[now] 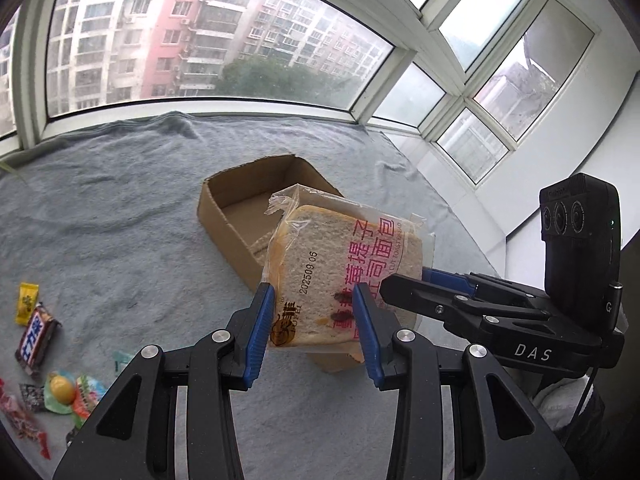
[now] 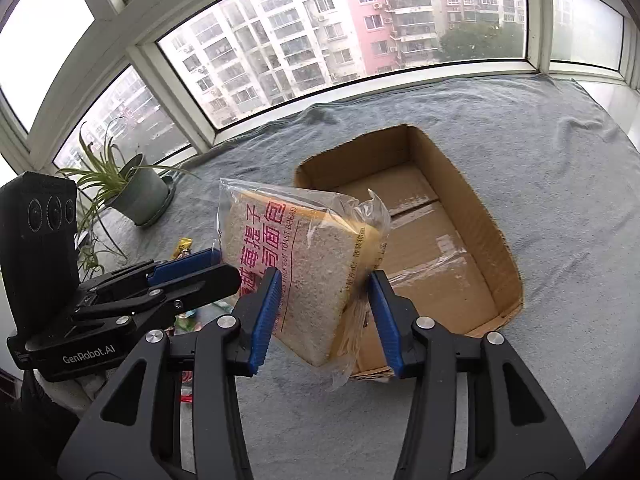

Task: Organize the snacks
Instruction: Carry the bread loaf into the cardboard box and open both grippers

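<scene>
Both grippers, left (image 1: 314,312) and right (image 2: 324,300), clamped on bagged toast (image 1: 344,276), above cardboard box (image 2: 492,216), grey towel (image 1: 120,208)

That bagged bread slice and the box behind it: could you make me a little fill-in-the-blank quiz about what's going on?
1. Both grippers, left gripper and right gripper, grip the same bagged ____.
2. The cardboard box holds ____ snacks.
3. The loose candies lie on the gray ____.
4. Beside the window stands a potted ____.

Missing words: bread; no; cloth; plant
</scene>
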`<move>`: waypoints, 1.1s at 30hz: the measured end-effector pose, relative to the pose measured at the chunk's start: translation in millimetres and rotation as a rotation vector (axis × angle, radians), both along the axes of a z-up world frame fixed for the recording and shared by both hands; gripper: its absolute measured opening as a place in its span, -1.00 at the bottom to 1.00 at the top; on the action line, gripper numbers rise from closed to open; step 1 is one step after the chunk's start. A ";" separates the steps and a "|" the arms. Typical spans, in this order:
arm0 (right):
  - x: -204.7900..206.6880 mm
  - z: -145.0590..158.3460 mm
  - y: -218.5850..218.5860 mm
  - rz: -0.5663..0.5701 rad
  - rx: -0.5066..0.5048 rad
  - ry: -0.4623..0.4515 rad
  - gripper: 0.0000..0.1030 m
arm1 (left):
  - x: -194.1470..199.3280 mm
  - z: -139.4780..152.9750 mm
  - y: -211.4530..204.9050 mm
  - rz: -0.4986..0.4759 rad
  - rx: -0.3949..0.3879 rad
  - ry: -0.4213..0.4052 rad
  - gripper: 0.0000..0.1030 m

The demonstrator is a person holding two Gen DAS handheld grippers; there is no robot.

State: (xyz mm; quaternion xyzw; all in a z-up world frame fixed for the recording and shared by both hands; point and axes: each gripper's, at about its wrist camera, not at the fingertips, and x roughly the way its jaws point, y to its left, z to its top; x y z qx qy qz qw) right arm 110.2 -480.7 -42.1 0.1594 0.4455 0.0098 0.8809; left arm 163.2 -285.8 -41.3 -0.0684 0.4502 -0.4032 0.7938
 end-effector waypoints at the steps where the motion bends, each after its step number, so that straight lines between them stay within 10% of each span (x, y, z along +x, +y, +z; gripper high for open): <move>1: -1.9 -0.7 -6.0 -0.011 -0.002 0.003 -0.06 | 1.0 -2.3 -7.7 -0.010 0.005 0.008 -0.28; 18: 9.1 -32.8 -57.7 -0.100 -0.001 0.050 -0.06 | 1.9 -29.7 -74.4 -0.098 0.130 0.032 -0.28; 24: 10.7 -34.0 -55.8 -0.110 -0.019 0.052 0.31 | 2.6 -32.6 -75.8 -0.100 0.142 0.033 -0.28; 33: 8.1 -20.6 -41.7 -0.094 -0.049 0.029 0.32 | -0.1 -21.3 -64.3 -0.095 0.131 0.010 -0.28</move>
